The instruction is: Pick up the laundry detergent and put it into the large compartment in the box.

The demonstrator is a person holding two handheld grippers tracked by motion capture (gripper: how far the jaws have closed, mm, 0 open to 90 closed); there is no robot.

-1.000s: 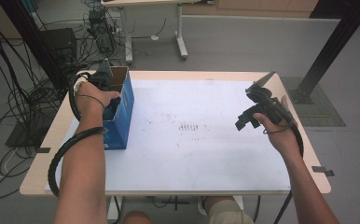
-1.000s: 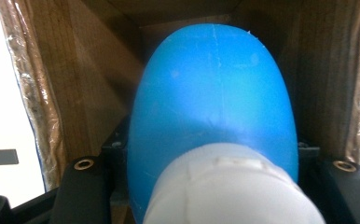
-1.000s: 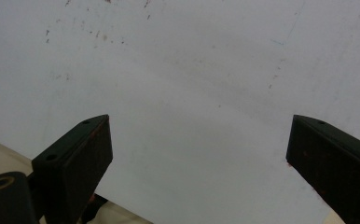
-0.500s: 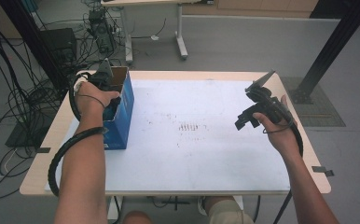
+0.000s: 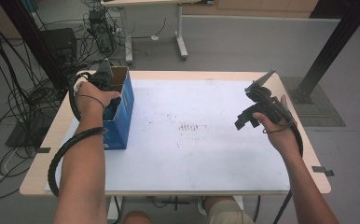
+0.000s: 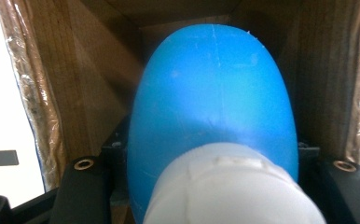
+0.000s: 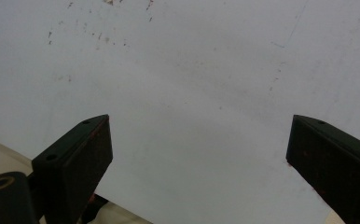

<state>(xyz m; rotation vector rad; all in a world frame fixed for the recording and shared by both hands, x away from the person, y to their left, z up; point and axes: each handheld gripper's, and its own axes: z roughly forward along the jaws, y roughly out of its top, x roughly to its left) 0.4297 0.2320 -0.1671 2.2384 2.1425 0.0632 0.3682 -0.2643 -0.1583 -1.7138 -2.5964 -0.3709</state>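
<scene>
Left gripper (image 5: 104, 88) is seen lowered into the open top of a blue cardboard box (image 5: 121, 114), its jaws closed against the sides of a blue bottle (image 6: 213, 93) with a white cap (image 6: 229, 186). The bottle lies between the jaws, cap end nearest the camera, its rounded body pointing ahead into the brown interior of the box. Right gripper (image 5: 255, 109) is held well apart, above the white table (image 5: 192, 154), with its jaws spread wide and nothing between them.

Several things could go wrong from here. The bottle's body is smooth and curved, so it could slide out between the jaws if the grip is loosened or the gripper is tilted sharply. The box walls stand close on either side of the left gripper, so a sideways pull could catch a jaw or the bottle on the torn, taped edge and drag or tip the box, which is not steadied by the other hand. The trailing cable near the box could also snag it.

From the left gripper view the bottle and the box's inside are made plain, which are hidden beneath the hand in the high view. From the high view the box's place near the table's left edge and the spacing of both hands are given. The right gripper view adds the bare, faintly marked table surface below its jaws.
</scene>
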